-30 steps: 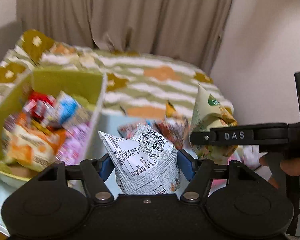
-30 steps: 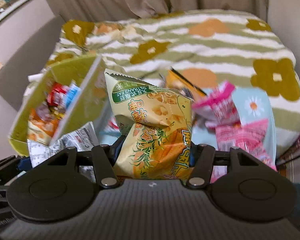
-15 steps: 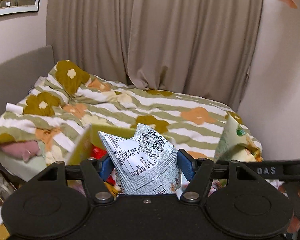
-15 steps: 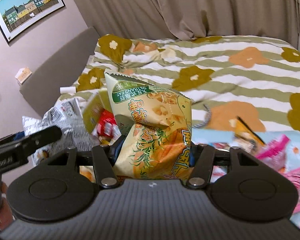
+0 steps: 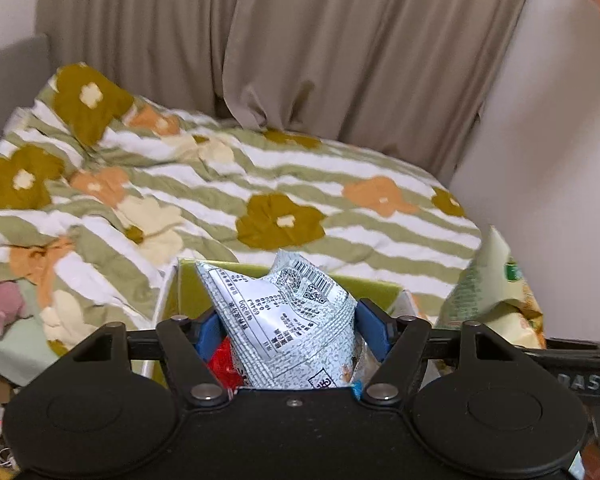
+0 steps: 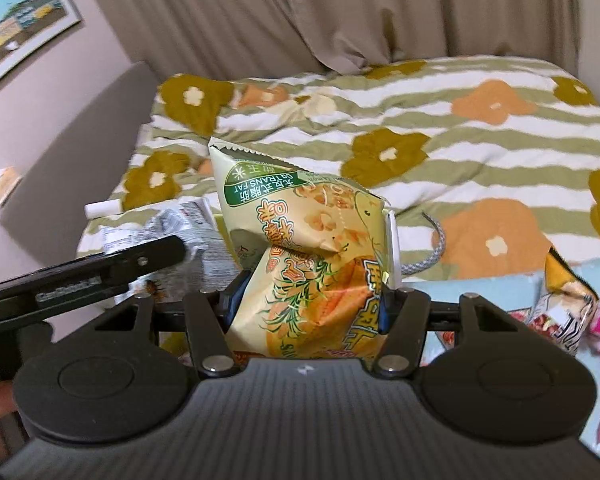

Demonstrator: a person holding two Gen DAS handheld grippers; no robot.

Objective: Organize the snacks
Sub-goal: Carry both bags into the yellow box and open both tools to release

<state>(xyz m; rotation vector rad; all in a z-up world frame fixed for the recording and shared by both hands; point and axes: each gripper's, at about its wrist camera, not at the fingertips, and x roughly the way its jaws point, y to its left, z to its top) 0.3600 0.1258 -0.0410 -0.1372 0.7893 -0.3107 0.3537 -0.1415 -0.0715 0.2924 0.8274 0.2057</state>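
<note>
Opening over the green box (image 5: 188, 280), the left gripper (image 5: 288, 324) brackets a white packet (image 5: 284, 320); the right gripper (image 6: 308, 304) clamps a yellow bag (image 6: 308, 248).

Two wrist views, angled down, close, both facing bed (image 5: 284, 184), slightly blurred

The green box (image 5: 188, 280) sits right under the left tool (image 5: 290, 326), its far wall rising ahead, with red packets (image 5: 224, 364) inside. Beyond it the quilted bed (image 5: 284, 184) lies open up to the curtain (image 5: 340, 60). The right tool (image 5: 572, 364) and its yellow bag (image 5: 488, 296) crowd the right side. In the right wrist view, loose packets (image 6: 568, 304) clutter the pale-blue worktop (image 6: 480, 288) at right.
</note>
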